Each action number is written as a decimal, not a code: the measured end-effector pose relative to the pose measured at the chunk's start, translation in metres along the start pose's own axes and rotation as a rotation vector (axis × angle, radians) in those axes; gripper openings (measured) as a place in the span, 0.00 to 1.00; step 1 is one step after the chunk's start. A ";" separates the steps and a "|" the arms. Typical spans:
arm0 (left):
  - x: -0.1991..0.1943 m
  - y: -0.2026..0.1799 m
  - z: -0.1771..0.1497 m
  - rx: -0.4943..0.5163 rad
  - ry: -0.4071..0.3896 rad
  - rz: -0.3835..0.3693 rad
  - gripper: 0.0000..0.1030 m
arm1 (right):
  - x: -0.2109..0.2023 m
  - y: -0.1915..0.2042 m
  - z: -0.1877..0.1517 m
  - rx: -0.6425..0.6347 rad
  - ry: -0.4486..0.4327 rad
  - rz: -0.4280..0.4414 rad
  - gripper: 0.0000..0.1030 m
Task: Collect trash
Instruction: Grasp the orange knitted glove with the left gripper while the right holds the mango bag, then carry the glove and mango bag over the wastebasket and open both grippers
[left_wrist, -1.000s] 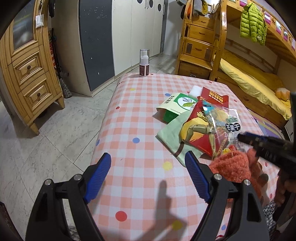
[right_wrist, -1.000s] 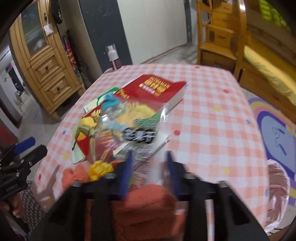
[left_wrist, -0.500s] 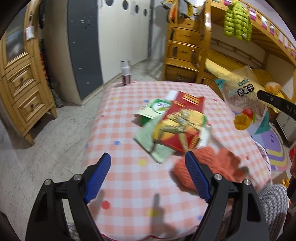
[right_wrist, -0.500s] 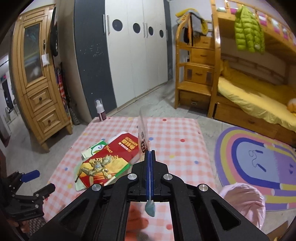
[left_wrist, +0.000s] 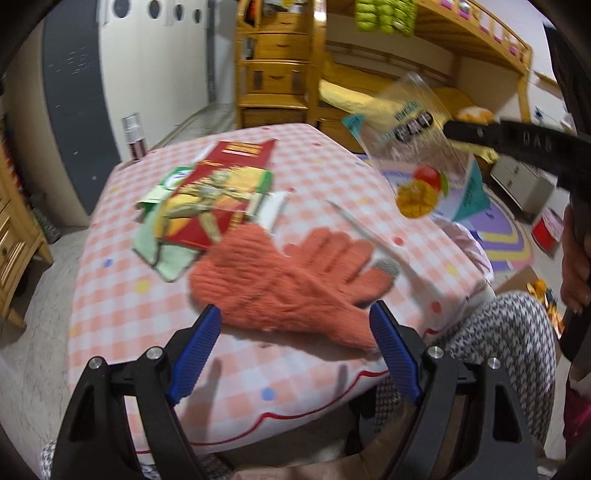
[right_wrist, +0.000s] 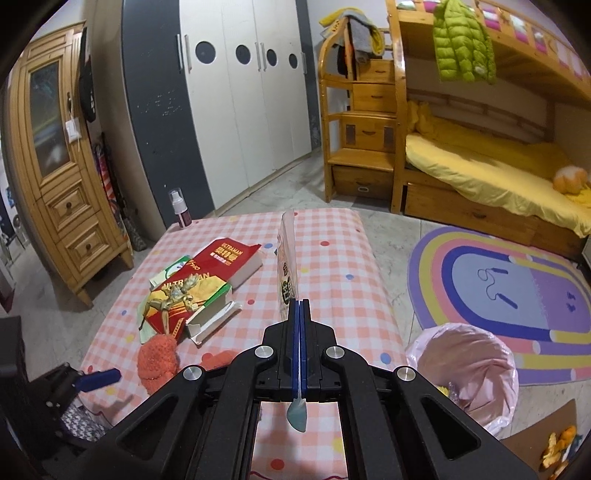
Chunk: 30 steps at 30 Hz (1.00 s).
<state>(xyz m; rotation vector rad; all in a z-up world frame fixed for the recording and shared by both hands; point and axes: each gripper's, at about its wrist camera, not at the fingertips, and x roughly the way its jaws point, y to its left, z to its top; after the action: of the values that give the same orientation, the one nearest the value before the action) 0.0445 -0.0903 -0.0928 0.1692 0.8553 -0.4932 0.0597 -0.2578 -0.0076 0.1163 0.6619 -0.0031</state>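
**Mango snack bag lifted, bin waits to the right**

Lifted off the pile a second ago, the empty mango snack bag (left_wrist: 421, 155) now hangs in the air above the checked tablecloth (right_wrist: 332, 258), and the left-hand view has swung right and dropped toward the table's near edge. The right gripper (right_wrist: 299, 314) is clenched on the bag's lower edge – seen edge-on in its own view, with a teal corner poking out behind the pads. The left gripper (left_wrist: 295, 347) is spread wide and grasps nothing; it hovers just over the orange knit glove (left_wrist: 288, 280).

As a judgement, one piece of trash is in hand but not yet binned. The pink-lined trash bin (right_wrist: 469, 369) stands on the floor just right of the table, with some scraps already inside. Whether more trash lies on the table is hard to tell – a green packet (right_wrist: 173, 269) may qualify.

Readable writing: "ULTRAMAN" on the red book (right_wrist: 231, 260) and on the illustrated book (right_wrist: 184, 299) in front of it. The bag's dark characters are blurred.
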 end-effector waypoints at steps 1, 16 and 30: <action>0.006 -0.004 0.000 0.015 0.012 -0.001 0.78 | -0.001 -0.002 -0.001 0.005 -0.001 -0.001 0.00; 0.042 0.005 0.019 0.015 0.044 0.048 0.14 | -0.010 -0.026 -0.016 0.087 0.012 0.012 0.00; -0.026 -0.015 0.069 -0.034 -0.069 -0.015 0.14 | -0.039 -0.047 -0.018 0.115 -0.007 -0.009 0.00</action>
<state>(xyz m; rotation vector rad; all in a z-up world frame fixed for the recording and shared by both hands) 0.0694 -0.1170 -0.0274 0.1141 0.7975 -0.4957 0.0161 -0.3035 -0.0027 0.2244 0.6555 -0.0502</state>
